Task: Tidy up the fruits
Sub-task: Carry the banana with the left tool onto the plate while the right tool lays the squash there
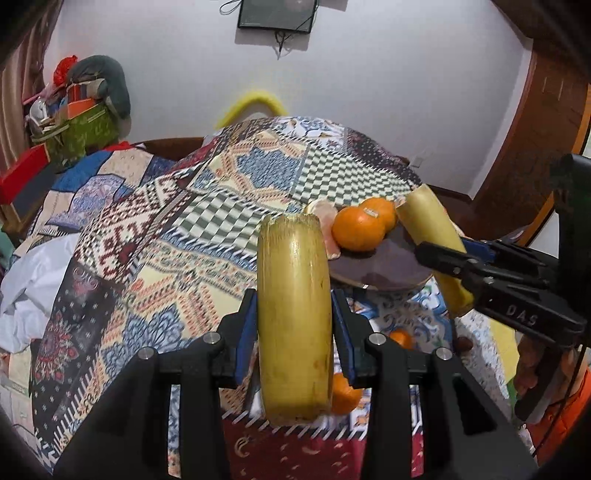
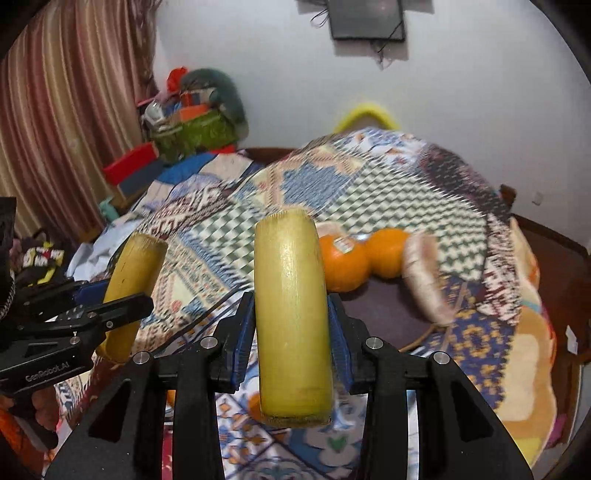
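My left gripper (image 1: 294,328) is shut on a yellow sugarcane piece (image 1: 294,317), held upright above the patterned cloth. My right gripper (image 2: 291,328) is shut on a second yellow sugarcane piece (image 2: 291,317); it also shows in the left wrist view (image 1: 432,236), hovering over a dark plate (image 1: 380,266). On the plate lie two oranges (image 1: 356,229) and a peeled orange piece (image 1: 325,218). In the right wrist view the plate (image 2: 388,306) holds the oranges (image 2: 343,266) and a pale peel piece (image 2: 424,280), blurred. More oranges (image 1: 345,393) lie on the cloth below my left gripper.
A patchwork cloth (image 1: 184,229) covers the bed or table. A pile of boxes and bags (image 1: 81,110) stands at the back left. A striped curtain (image 2: 55,129) hangs on the left. A dark frame (image 1: 277,14) hangs on the white wall.
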